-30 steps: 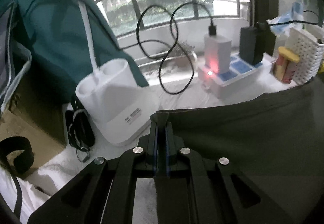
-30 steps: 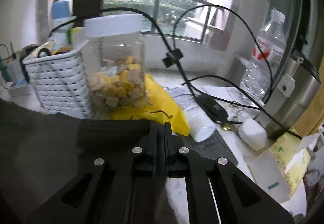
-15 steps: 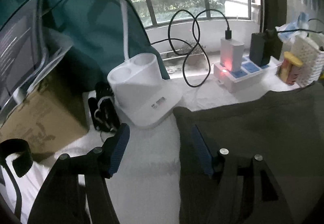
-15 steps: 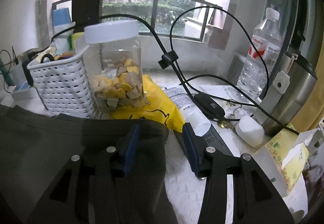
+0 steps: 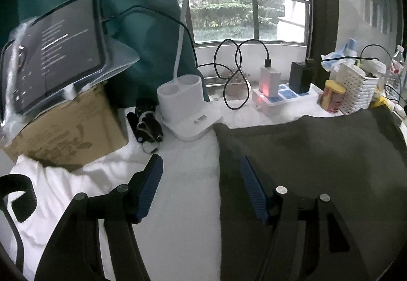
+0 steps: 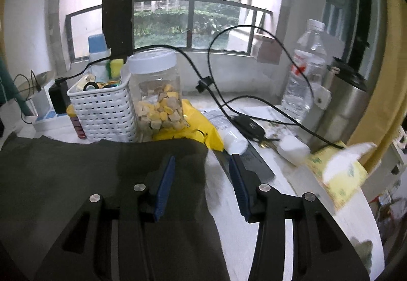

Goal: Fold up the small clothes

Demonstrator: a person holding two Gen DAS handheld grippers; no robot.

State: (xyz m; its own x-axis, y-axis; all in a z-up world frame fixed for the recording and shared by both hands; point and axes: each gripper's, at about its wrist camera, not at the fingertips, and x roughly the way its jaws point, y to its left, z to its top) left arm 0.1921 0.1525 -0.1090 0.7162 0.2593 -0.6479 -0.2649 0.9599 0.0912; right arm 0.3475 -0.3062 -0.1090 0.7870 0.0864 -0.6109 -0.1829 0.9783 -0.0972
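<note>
A dark olive garment [image 5: 318,159] lies flat on the white cloth-covered table [image 5: 183,204]. In the left wrist view its left edge runs between my blue-padded fingers. My left gripper [image 5: 201,169] is open above that edge, its pads clear of the cloth. In the right wrist view the same garment [image 6: 89,171] fills the lower left, its right edge lying between the fingers. My right gripper [image 6: 202,169] is open too, lifted off the cloth, nothing pinched.
At the back left stand a white lamp base [image 5: 185,108], a cardboard box [image 5: 66,128] with a tablet [image 5: 56,49], and a power strip [image 5: 285,98]. A white basket [image 6: 104,108], snack jar [image 6: 157,92], yellow bag [image 6: 193,128], water bottle [image 6: 305,72], steel flask [image 6: 343,108] and cables crowd the right.
Both grippers were shut on the garment's far corners; they let go, opened, and drew back and up, so the garment now lies flat.
</note>
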